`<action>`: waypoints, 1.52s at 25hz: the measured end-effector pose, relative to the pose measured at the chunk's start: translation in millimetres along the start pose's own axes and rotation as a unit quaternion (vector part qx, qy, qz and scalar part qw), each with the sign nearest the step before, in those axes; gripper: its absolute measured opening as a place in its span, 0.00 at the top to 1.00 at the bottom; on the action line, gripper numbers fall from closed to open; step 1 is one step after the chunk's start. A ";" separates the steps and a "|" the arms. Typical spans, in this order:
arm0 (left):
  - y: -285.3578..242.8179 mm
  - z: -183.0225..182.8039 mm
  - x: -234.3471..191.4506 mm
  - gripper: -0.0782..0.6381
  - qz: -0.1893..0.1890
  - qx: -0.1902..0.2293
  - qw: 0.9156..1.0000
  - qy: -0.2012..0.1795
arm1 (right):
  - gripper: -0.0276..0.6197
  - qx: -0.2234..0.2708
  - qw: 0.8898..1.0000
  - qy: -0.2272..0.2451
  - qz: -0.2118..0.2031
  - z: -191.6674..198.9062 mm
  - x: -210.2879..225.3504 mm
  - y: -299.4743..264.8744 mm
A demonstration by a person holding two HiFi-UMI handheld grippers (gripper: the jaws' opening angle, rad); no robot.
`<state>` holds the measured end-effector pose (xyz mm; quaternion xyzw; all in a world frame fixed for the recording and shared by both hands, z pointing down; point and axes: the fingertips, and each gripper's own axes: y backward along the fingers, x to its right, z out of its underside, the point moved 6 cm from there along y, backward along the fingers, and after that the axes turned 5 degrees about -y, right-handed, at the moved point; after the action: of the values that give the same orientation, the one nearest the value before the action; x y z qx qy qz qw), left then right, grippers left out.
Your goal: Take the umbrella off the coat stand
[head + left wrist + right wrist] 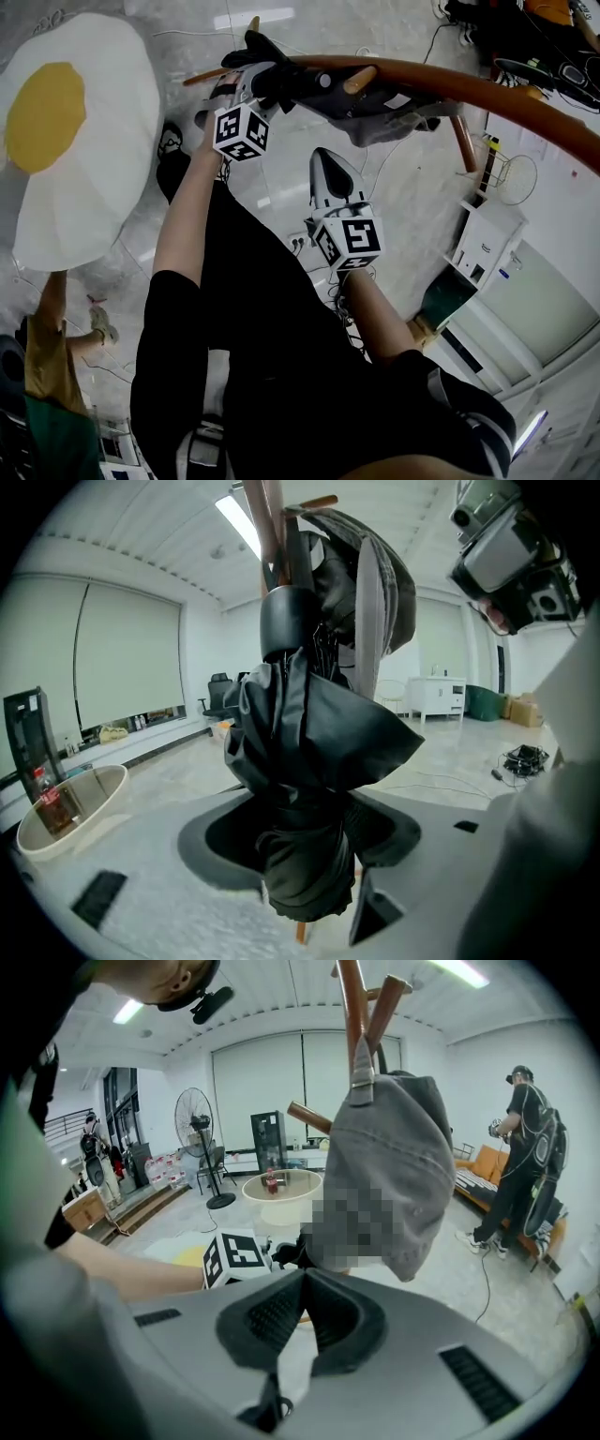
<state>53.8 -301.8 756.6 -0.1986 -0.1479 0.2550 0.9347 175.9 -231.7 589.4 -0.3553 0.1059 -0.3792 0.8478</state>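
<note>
Here we are at the coat stand point(450, 84), its brown pole sweeping across the top of the head view. The left gripper point(279, 84) is up in the upper middle of that view, right at the pegs. Its own view shows the folded black umbrella point(309, 761) filling the centre of the frame, hanging down off the stand. The jaws sit one on each side of the lower bundle of fabric and are closed in on it (a snug grip, by the look of it). A grey cap point(375, 592) hangs just behind the umbrella, at the upper right of the left gripper view.

The right gripper point(326, 164) sits in the middle of the head view, lower than the left and apart from the stand. Its own view shows the jaws pressed together with nothing between them, and the same grey cap looming large above. A fried-egg rug point(75, 131) lies on the floor at the upper left of the head view. Another person point(530, 1147) stands at the right edge of the right gripper view.
</note>
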 end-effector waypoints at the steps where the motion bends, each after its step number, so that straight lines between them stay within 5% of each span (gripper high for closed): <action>1: 2.7 -1.6 1.3 0.52 0.002 0.000 1.000 0.006 | 0.95 0.001 1.000 -0.001 -0.001 -1.2 -1.0 1.1; 38: 90.5 -48.2 -6.2 0.58 0.045 -0.021 0.998 0.030 | 0.95 0.042 0.996 -0.076 0.007 -38.3 -40.3 39.7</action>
<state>29.0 -247.8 672.8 -0.2324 -0.1166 0.2871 0.9219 153.4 -204.5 530.9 -0.3466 0.0283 -0.3491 0.8702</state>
